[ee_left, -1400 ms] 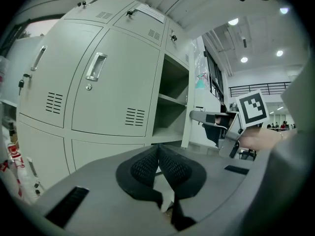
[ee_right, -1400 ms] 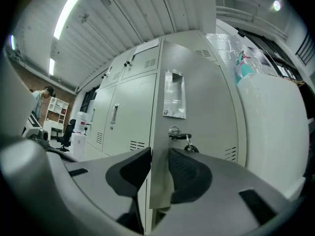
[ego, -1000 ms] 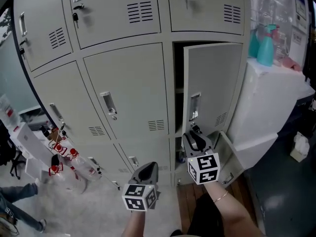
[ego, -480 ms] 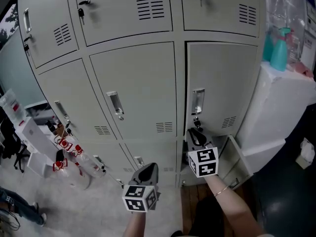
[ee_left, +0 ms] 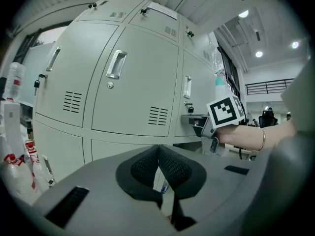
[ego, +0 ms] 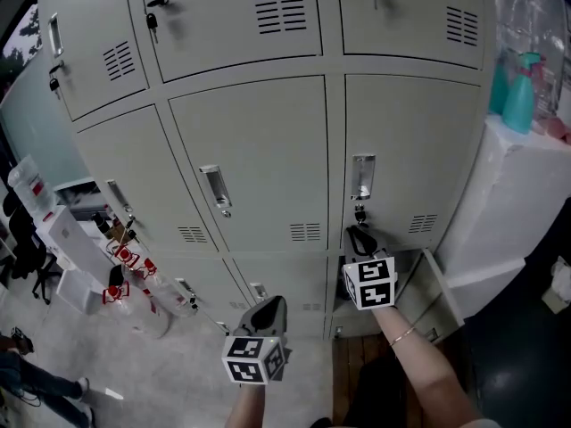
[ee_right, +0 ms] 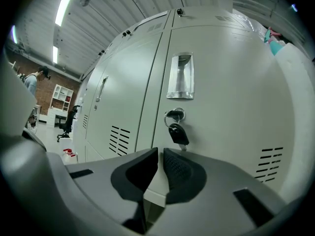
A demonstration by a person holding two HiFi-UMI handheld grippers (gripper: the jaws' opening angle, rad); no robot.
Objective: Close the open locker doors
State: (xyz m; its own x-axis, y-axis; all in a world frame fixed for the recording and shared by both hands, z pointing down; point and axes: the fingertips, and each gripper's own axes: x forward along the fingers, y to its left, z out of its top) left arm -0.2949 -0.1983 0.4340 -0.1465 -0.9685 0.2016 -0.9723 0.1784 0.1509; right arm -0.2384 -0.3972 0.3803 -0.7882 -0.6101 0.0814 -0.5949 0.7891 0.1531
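The middle-right locker door (ego: 406, 150) lies flush with its neighbours, a key (ego: 359, 213) hanging under its handle. My right gripper (ego: 359, 235) is at that door just below the key (ee_right: 177, 132); whether it touches the door I cannot tell. Its jaws have just been closing and now stand shut with nothing between them (ee_right: 160, 156). Below it, the bottom-right locker door (ego: 441, 294) hangs open to the right. My left gripper (ego: 268, 307) hovers lower, in front of the bottom-middle lockers, shut and empty (ee_left: 158, 154).
A white cabinet (ego: 526, 185) with a teal spray bottle (ego: 520, 87) stands right of the lockers. Clear bottles with red labels (ego: 125, 279) and white boxes crowd the floor at the left. A person's legs (ego: 36, 383) show at the bottom left.
The middle-right locker door swung from half open to flush. My right gripper followed it in toward the lockers. The left gripper barely shifted.
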